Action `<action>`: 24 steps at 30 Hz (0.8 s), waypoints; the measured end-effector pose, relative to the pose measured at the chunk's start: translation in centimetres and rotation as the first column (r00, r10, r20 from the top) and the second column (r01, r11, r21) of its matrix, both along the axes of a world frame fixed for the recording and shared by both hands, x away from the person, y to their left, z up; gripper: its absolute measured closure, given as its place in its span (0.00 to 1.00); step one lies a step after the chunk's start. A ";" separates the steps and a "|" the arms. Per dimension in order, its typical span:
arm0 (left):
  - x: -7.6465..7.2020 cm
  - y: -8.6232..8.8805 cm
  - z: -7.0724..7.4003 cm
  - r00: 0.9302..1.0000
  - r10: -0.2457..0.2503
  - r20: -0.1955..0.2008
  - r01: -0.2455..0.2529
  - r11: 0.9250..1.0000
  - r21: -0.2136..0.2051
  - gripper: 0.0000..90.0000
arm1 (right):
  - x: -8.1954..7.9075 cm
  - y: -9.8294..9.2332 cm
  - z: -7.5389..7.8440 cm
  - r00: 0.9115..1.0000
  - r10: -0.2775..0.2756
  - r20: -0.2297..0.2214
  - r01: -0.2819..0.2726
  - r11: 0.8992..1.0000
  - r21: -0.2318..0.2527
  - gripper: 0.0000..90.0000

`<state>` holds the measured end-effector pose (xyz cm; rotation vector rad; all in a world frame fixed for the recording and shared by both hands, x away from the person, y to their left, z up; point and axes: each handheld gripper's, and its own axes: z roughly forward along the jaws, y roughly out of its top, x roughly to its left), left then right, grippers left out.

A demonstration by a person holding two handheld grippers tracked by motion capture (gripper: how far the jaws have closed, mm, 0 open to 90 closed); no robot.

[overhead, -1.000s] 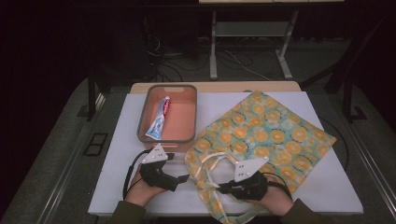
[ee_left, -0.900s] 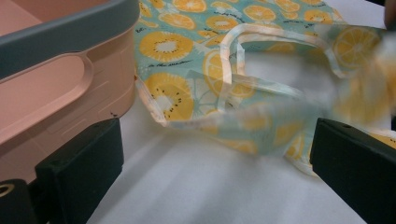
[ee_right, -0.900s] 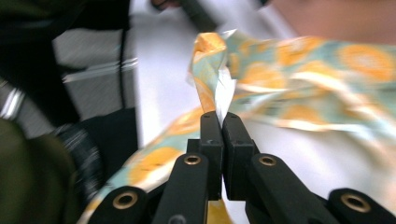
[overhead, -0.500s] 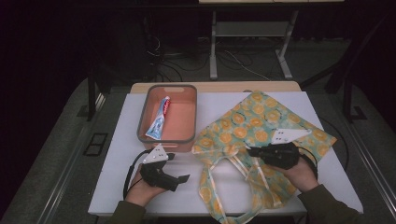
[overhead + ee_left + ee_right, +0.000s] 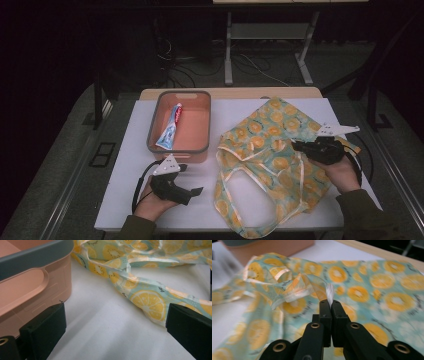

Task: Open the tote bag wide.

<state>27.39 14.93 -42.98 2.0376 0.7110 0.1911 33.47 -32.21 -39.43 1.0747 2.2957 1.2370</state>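
Two tongs at work on a fruit-print bag [image 5: 272,150] lying flat on the white desk [image 5: 130,150] beside the pink tub [image 5: 181,146]. Right tongs [image 5: 329,305] pinched shut on the bag's edge, seen close up. Left tongs [image 5: 113,322] wide open, holding nothing. Toothpaste [image 5: 169,127] in the tub, seen from up high. Probably early: bag not opened yet.
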 end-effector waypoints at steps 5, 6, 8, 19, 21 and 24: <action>0.0 0.0 0.0 1.000 -0.002 0.003 0.002 1.000 0.003 0.02 | 1.3 -1.0 -2.0 0.995 -0.062 -0.075 0.057 0.996 -0.070 0.98; 0.0 0.0 0.0 1.000 -0.002 0.003 0.002 1.000 0.003 0.02 | 1.5 -1.0 -2.5 0.993 -0.072 -0.095 0.062 0.993 -0.100 0.97; 0.0 0.0 0.0 1.000 -0.003 0.004 0.003 1.000 0.004 0.02 | 1.9 -1.0 -3.2 0.989 -0.082 -0.124 0.065 0.989 -0.135 0.97; 0.0 -0.1 0.0 1.000 -0.006 0.003 0.006 1.000 0.006 0.02 | 1.4 -0.8 -2.2 0.988 -0.097 -0.119 0.084 0.990 -0.110 0.58; 0.0 -0.1 0.0 1.000 -0.008 0.004 0.008 1.000 0.007 0.02 | 0.7 -0.7 -1.1 0.993 -0.086 -0.084 0.080 0.994 -0.077 0.52; 0.0 -0.1 0.0 1.000 -0.009 0.004 0.009 1.000 0.008 0.02 | -0.5 0.0 0.1 0.998 -0.023 -0.055 0.020 0.999 -0.043 0.54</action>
